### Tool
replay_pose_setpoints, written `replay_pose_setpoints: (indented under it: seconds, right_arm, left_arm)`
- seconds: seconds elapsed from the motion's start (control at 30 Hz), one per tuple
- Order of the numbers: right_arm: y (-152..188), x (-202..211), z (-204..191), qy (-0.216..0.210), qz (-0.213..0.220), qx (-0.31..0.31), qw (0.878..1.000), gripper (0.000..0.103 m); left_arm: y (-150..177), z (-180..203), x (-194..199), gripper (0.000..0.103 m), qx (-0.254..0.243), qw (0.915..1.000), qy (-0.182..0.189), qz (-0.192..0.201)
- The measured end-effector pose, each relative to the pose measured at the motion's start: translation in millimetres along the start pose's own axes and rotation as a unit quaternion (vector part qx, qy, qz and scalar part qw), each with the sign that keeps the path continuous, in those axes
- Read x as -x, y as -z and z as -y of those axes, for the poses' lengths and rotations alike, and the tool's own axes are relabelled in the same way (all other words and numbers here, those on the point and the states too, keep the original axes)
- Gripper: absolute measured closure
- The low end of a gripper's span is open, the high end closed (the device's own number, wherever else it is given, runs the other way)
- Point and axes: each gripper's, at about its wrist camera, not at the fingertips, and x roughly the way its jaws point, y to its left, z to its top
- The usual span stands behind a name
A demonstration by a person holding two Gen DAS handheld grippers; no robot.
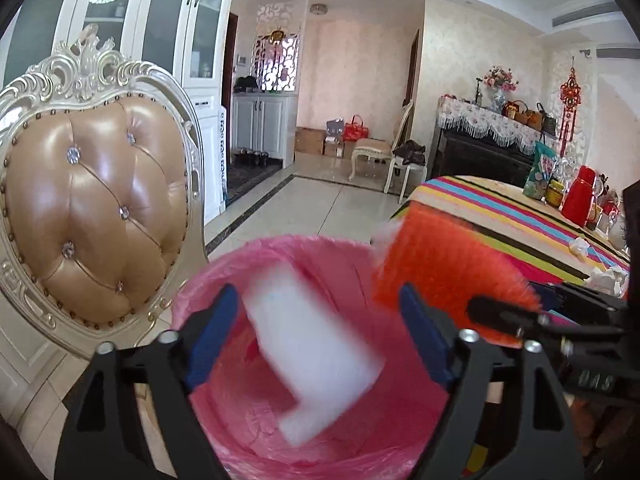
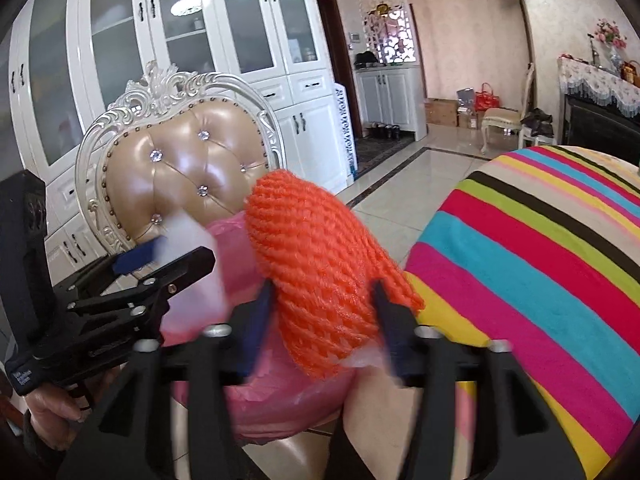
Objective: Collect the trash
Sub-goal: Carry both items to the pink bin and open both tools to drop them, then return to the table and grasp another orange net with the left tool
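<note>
My left claw [image 1: 318, 334] stands released, its blue pads [image 1: 216, 336] spread wide, and a white blurred piece of trash [image 1: 316, 354] sits loose between them, touching neither pad, over the mouth of the pink-lined bin [image 1: 224, 280]. My right claw [image 2: 324, 330] is likewise released around an orange net sleeve [image 2: 316, 268]; I cannot tell whether either pad touches it. A pale scrap shows at the sleeve's lower end. From the left wrist view the sleeve [image 1: 440, 268] hangs at the bin's right rim, and the right claw's body carries raised letters I read only in part, perhaps "UAS". From the right wrist view the left claw [image 2: 160, 264] sits at the left, with a small white label on its grip too blurred to read.

Just beside the bin on the left stands a tufted tan chair [image 1: 92, 208]. On the right is the striped bench [image 1: 500, 208], bearing crumpled white tissues [image 1: 604, 276], a red flask [image 1: 580, 196] and a green printed bag [image 1: 542, 172] whose text I cannot read. Farther off, a white panel with blue vertical lettering [image 2: 346, 132], illegible, leans by the white cabinets [image 2: 248, 40].
</note>
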Motion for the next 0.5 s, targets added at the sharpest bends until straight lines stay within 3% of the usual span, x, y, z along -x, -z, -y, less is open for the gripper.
replay_pose_setpoints:
  seconds: [0.23,0.4,0.5]
  right_arm:
    - [4,13,2,-0.006,0.013,0.014,1.0,0.031]
    - [4,47,14,0.023,0.032,0.02,0.999,0.03]
    - [9,79,31,0.05,0.051,0.015,0.997,0.02]
  left_arm:
    - [-5,-11,16,0.014,0.015,0.9994,-0.023,0.02]
    - [-3,-1,35,0.006,0.024,0.9987,-0.027,0.035]
    - [-1,22,50,0.004,0.017,0.9976,-0.031,0.06]
